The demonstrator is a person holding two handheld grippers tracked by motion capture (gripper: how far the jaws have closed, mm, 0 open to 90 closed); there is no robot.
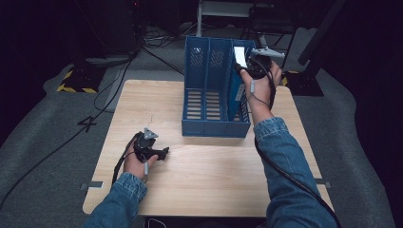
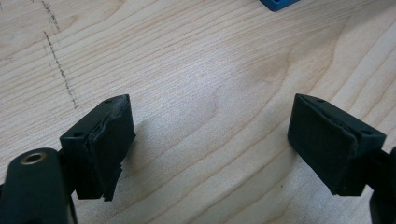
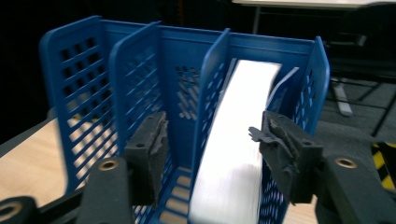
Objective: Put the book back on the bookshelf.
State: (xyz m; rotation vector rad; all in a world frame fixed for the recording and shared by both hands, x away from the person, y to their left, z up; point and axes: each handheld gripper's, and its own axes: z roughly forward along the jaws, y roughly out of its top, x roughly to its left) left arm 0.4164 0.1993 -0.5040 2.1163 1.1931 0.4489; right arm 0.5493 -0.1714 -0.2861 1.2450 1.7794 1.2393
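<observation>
A blue three-slot file holder (image 1: 197,71) stands upright at the back middle of the wooden table (image 1: 199,171). A book with white page edges (image 1: 240,56) stands in its right-hand slot, leaning a little. In the right gripper view the book (image 3: 233,154) runs up between the slot's blue walls (image 3: 212,93). My right gripper (image 1: 243,66) is held high at the top of that slot. Its jaws are open (image 3: 212,149) and the pads (image 3: 280,144) are clear of the book. My left gripper (image 1: 161,153) rests low on the table's front left, open (image 2: 210,144) over bare wood.
A corner of the file holder (image 2: 279,3) shows at the top of the left gripper view. Cables (image 1: 119,80) run over the grey floor behind the table, beside a black stand base with yellow-black tape (image 1: 76,80). A second dark stand (image 1: 309,76) is at the back right.
</observation>
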